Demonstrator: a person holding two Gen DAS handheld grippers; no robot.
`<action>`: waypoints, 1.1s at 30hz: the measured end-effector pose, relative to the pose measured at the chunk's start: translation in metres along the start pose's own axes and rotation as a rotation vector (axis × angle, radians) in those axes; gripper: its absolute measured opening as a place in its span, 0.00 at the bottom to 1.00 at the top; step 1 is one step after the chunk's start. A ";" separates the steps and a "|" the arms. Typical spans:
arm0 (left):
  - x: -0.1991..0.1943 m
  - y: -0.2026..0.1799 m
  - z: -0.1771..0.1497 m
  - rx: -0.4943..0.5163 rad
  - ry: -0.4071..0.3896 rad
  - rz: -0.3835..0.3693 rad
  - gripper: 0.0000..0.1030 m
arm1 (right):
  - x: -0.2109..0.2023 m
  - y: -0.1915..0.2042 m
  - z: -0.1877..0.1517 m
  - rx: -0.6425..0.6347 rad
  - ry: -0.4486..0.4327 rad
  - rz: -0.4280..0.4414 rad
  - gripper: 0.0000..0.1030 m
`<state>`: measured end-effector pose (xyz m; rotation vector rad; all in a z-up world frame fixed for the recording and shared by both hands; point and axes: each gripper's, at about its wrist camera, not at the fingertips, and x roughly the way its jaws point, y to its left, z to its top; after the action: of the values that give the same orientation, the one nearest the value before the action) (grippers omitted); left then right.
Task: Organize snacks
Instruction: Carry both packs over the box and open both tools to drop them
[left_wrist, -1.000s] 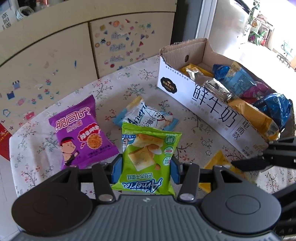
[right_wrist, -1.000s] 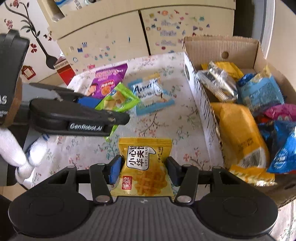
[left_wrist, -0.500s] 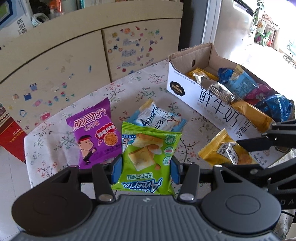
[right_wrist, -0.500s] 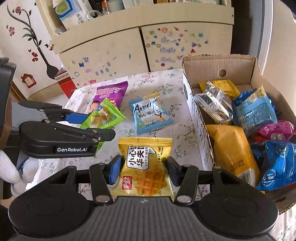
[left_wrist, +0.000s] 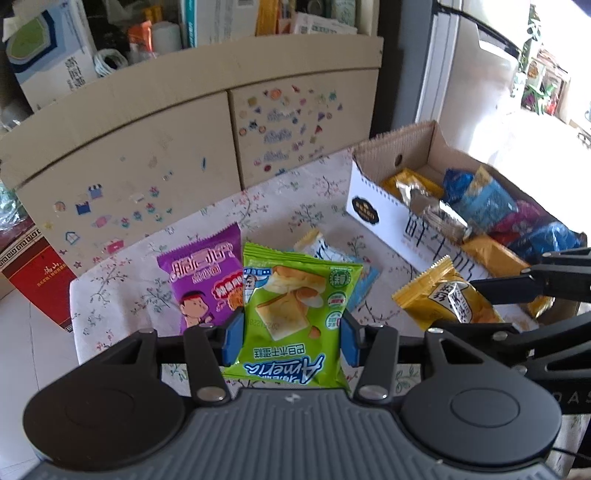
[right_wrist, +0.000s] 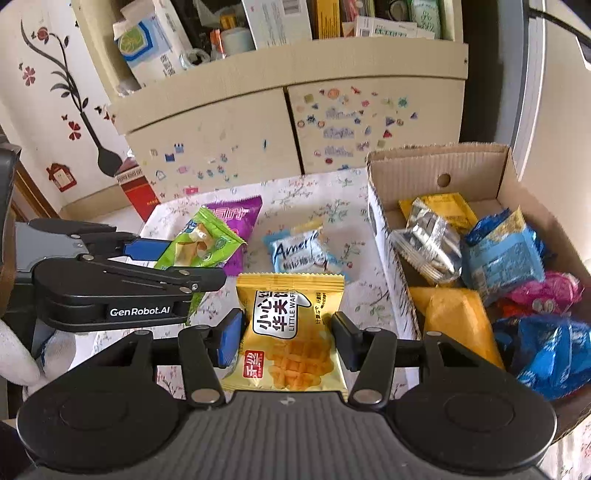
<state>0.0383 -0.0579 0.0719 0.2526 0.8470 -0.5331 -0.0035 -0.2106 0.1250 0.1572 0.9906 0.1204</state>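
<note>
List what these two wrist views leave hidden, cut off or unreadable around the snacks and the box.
- Purple snack packet: left wrist view, right side covered by the green Amerria packet.
- Light blue Amerria packet: left wrist view, mostly behind the green packet.
- Cardboard box: right wrist view, near end cut off by the gripper body.
- Yellow waffle packet: left wrist view, print blurred.

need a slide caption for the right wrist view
Right gripper holds a yellow waffle packet beside a cardboard box of snacks; left gripper holds a green packet.

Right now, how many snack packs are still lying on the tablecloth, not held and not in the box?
2: the purple pack at the far left, and the light blue pack beside it, nearer the box. Others may be hidden.
</note>
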 end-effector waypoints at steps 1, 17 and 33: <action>-0.002 0.000 0.002 -0.006 -0.009 0.003 0.49 | -0.001 -0.001 0.002 0.006 -0.007 -0.001 0.57; -0.015 -0.027 0.031 -0.043 -0.129 -0.003 0.49 | -0.044 -0.045 0.031 0.113 -0.149 -0.010 0.57; 0.001 -0.089 0.056 -0.044 -0.178 -0.148 0.49 | -0.083 -0.123 0.035 0.394 -0.274 -0.049 0.58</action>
<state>0.0272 -0.1565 0.1067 0.1009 0.7068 -0.6641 -0.0157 -0.3482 0.1897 0.4969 0.7351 -0.1408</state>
